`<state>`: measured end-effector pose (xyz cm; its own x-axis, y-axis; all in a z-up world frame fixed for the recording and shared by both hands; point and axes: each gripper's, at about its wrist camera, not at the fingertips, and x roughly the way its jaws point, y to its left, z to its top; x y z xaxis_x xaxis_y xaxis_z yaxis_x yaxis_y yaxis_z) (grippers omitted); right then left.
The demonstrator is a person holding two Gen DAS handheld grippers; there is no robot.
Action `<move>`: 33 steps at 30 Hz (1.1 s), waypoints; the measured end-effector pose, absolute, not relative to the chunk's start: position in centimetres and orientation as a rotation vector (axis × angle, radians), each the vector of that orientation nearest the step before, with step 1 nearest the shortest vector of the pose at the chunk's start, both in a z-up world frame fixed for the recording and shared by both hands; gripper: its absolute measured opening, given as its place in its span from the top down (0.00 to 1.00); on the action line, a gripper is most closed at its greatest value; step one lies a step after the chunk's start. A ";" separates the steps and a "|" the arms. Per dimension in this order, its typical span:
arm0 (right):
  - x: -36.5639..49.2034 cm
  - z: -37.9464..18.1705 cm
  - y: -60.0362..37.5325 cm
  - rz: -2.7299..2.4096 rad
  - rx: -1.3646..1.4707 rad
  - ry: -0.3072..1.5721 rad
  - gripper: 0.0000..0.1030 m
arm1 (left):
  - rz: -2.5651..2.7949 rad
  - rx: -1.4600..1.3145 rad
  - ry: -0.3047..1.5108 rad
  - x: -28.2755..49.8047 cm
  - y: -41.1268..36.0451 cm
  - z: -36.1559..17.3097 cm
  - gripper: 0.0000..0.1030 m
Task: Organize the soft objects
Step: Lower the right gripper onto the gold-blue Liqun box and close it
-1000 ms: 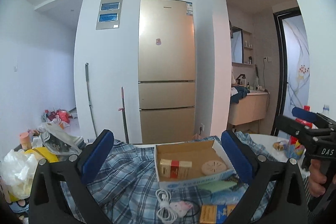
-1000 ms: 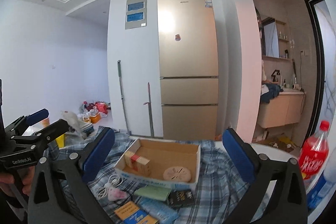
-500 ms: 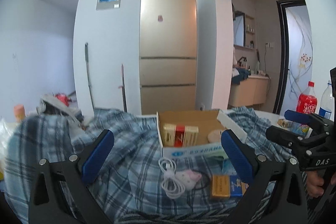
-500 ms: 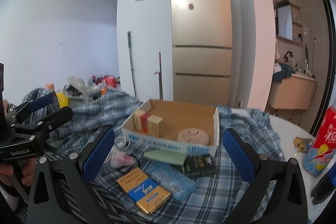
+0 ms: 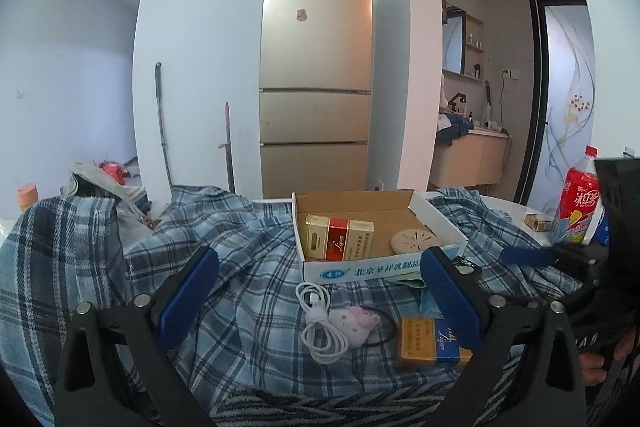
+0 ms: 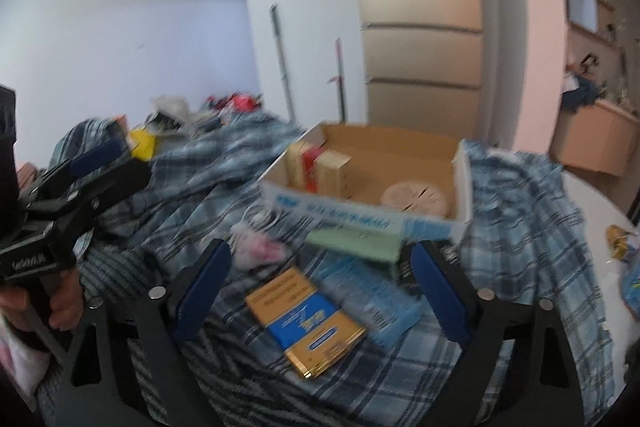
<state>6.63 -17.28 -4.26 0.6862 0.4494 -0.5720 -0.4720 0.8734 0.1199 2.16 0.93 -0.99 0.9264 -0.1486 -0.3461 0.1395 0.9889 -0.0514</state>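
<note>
A blue plaid shirt lies rumpled over the table, also in the right wrist view. On it lie a coiled white cable, a pink-and-white plush toy, a gold-and-blue packet, a light blue pack and a green pack. An open cardboard box holds gold-and-red cartons and a beige disc. My left gripper is open and empty above the cable and toy. My right gripper is open and empty above the gold-and-blue packet.
A red soda bottle and a small gold packet stand on the white table at the right. Bags and clutter lie on the floor at the left. A gold fridge stands behind.
Both grippers have dropped and tilted down toward the table. The objects on the shirt now sit larger between the fingers. The right wrist view is blurred with motion.
</note>
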 end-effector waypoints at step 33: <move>9.7 -9.5 -15.3 0.563 -0.079 0.950 0.34 | -0.194 0.035 0.554 4.4 -0.4 -2.9 0.20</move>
<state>9.68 -15.30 -9.46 0.4501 0.4211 -0.7875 -0.4889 0.8541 0.1773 4.41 -0.41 -2.93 0.8327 -0.1740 -0.5257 0.1927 0.9811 -0.0194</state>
